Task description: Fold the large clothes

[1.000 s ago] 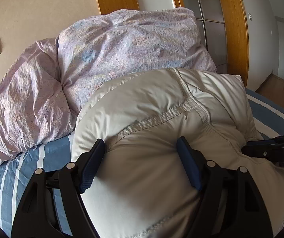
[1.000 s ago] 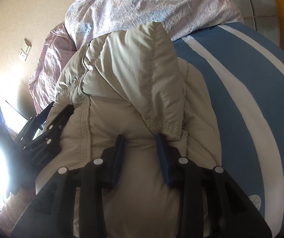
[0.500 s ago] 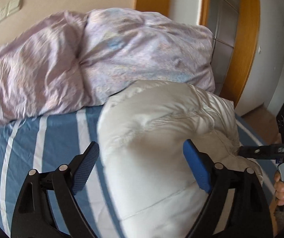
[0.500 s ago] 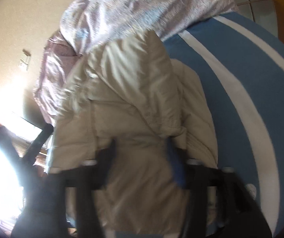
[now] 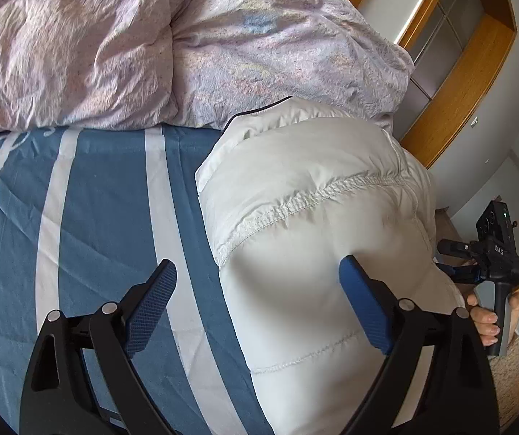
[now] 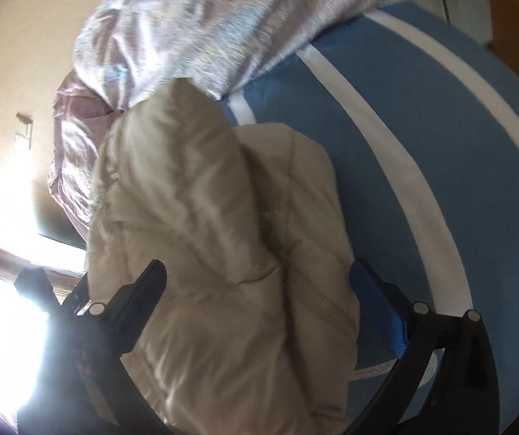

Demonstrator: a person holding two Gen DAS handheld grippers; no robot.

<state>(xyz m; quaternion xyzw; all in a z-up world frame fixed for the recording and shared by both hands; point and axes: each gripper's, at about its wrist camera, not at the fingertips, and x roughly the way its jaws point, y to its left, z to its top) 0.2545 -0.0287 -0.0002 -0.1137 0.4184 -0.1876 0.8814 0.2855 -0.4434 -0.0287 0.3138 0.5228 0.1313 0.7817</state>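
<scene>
Both claws have let go: the left claw (image 5: 257,304) and the right claw (image 6: 257,304) now gape wide, holding nothing. The folded padded jacket (image 5: 324,239) lies bundled on the striped bed (image 5: 96,199) just ahead of them, so this fold looks finished.

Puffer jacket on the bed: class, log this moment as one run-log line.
left gripper: open | right gripper: open | puffer jacket: bundled on striped bedsheet, ungripped | duvet: behind jacket
</scene>
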